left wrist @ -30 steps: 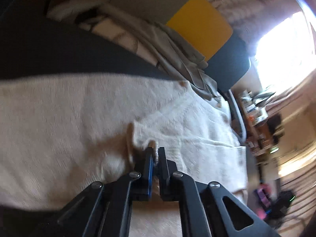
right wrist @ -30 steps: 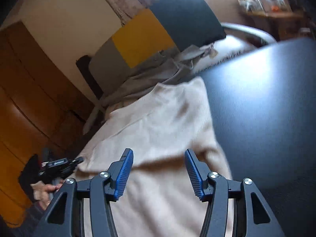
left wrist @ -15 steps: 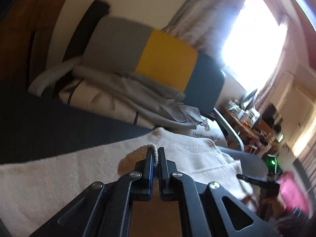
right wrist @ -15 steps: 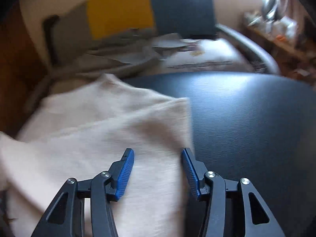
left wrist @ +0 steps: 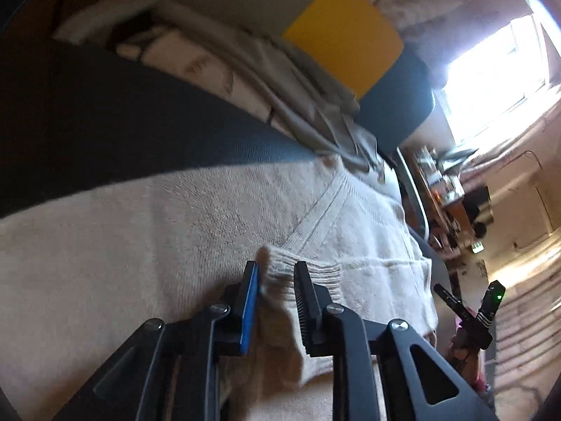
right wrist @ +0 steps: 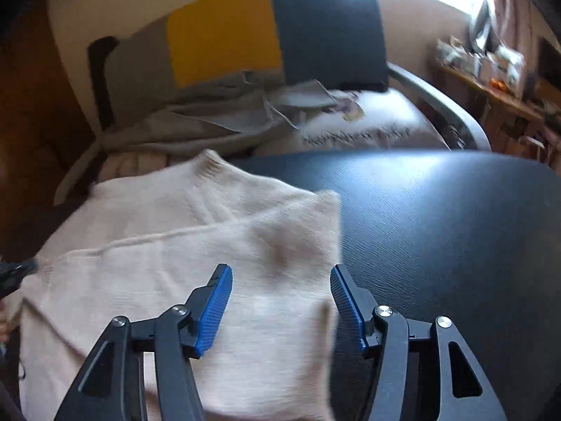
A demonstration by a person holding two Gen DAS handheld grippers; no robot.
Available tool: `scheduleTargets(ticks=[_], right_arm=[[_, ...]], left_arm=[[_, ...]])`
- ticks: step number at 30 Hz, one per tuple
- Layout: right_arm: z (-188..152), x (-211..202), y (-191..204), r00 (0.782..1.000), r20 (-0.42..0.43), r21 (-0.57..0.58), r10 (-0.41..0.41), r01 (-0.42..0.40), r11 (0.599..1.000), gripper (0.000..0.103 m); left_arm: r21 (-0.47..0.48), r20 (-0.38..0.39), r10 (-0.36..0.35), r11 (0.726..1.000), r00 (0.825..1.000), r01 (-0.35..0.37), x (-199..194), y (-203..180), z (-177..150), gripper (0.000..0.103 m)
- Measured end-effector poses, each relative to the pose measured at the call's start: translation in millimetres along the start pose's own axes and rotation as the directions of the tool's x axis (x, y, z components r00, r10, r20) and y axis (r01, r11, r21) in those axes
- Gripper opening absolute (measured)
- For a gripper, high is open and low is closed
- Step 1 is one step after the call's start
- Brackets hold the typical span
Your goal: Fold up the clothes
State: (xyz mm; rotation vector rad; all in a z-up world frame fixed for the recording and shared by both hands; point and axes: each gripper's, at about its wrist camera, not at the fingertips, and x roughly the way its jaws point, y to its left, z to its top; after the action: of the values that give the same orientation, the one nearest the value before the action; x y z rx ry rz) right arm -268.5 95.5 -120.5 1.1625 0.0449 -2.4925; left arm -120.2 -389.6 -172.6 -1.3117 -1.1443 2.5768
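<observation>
Your left gripper (left wrist: 277,280) stands parted around the ribbed cuff (left wrist: 280,263) of the cream knitted sweater (right wrist: 196,245) on the dark textured tabletop (right wrist: 438,217), your right gripper (right wrist: 280,294) gapes empty, so retreating carelessly could snag and unfold it.

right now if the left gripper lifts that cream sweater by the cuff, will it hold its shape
Probably not. The cream sweater is soft knit and already lies in folds, so it would likely drape. The ribbed cuff between the open left gripper fingers may stretch.
</observation>
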Motion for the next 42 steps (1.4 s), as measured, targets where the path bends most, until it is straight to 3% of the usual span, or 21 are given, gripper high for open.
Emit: scheduleTargets(ticks=[3,4,5,6,9,11,13,17,19,22,24,26,28,30,35,38,42], right_arm=[[0.8,3.0,12.0,1.000,-0.013,-0.048,-0.009,0.008,0.999,0.070],[0.7,6.0,15.0,1.000,-0.021,-0.064,-0.019,0.018,0.998,0.070],[0.7,9.0,17.9,0.999,-0.029,-0.080,-0.030,0.028,0.996,0.070],[0.6,12.0,20.9,0.998,-0.037,-0.096,-0.041,0.037,0.995,0.070],[0.4,21.0,29.8,0.995,-0.059,-0.145,-0.074,0.065,0.987,0.069],[-0.1,26.9,34.8,0.993,-0.072,-0.174,-0.098,0.084,0.981,0.069],[-6.1,35.1,27.7,0.988,-0.092,-0.161,-0.127,0.112,0.981,0.069],[-16.9,34.5,14.3,0.995,-0.072,-0.112,-0.075,0.067,0.991,0.069],[-17.1,34.1,13.0,0.995,-0.076,-0.113,-0.068,0.060,0.992,0.070],[-10.1,34.6,11.6,0.993,-0.112,-0.113,-0.041,0.029,0.993,0.071],[1.1,32.0,5.5,0.989,-0.141,-0.081,0.043,-0.055,0.995,0.070],[16.1,28.1,-2.1,0.974,-0.134,-0.015,0.181,-0.184,0.983,0.069],[39.3,33.4,-10.7,0.946,-0.128,0.061,0.299,-0.293,0.954,0.069],[59.3,49.0,-15.9,0.918,-0.137,0.121,0.372,-0.357,0.926,0.069],[107.4,108.0,-20.6,0.886,-0.193,0.179,0.423,-0.392,0.903,0.069],[132.1,147.2,-22.2,0.859,-0.241,0.210,0.451,-0.408,0.889,0.069],[147.2,185.4,-19.1,0.789,-0.289,0.246,0.542,-0.486,0.838,0.069]], left_arm=[[0.027,-0.009,0.003,1.000,1.000,-0.003,8.0,-3.2,5.6,0.017],[0.056,0.010,0.010,0.998,1.000,-0.010,5.6,-9.1,5.3,0.016],[0.086,0.039,0.010,0.996,0.999,-0.013,1.9,-16.1,5.1,0.004],[0.112,0.074,0.004,0.994,0.997,-0.012,-3.2,-23.4,4.9,0.001],[0.169,0.172,-0.001,0.985,0.985,-0.029,-18.1,-43.4,5.9,0.001],[0.202,0.200,0.071,0.973,0.977,-0.112,-20.4,-49.8,7.1,0.001],[0.229,0.152,0.187,0.948,0.970,-0.219,-3.8,-48.1,6.5,0.001],[0.292,0.118,0.313,0.896,0.942,-0.334,19.4,-47.2,-2.6,0.002],[0.248,0.112,0.289,0.918,0.951,-0.309,15.0,-45.5,2.0,0.002],[0.231,0.130,0.199,0.947,0.971,-0.225,0.9,-52.3,10.5,0.005],[0.247,0.141,0.135,0.955,0.981,-0.167,-6.6,-61.2,20.5,0.017],[0.273,0.131,0.067,0.957,0.989,-0.101,-9.3,-72.3,34.1,0.020],[0.289,0.090,0.030,0.956,0.995,-0.055,-0.4,-81.4,49.5,0.027],[0.299,0.039,0.008,0.954,0.999,-0.019,12.7,-89.6,65.2,0.032],[0.364,-0.044,0.052,0.931,0.998,-0.033,65.5,-106.3,99.1,0.032],[0.361,-0.092,0.044,0.932,0.995,-0.007,92.3,-105.3,113.7,0.033],[0.341,-0.142,0.023,0.940,0.990,0.027,122.7,-100.5,132.0,0.034]])
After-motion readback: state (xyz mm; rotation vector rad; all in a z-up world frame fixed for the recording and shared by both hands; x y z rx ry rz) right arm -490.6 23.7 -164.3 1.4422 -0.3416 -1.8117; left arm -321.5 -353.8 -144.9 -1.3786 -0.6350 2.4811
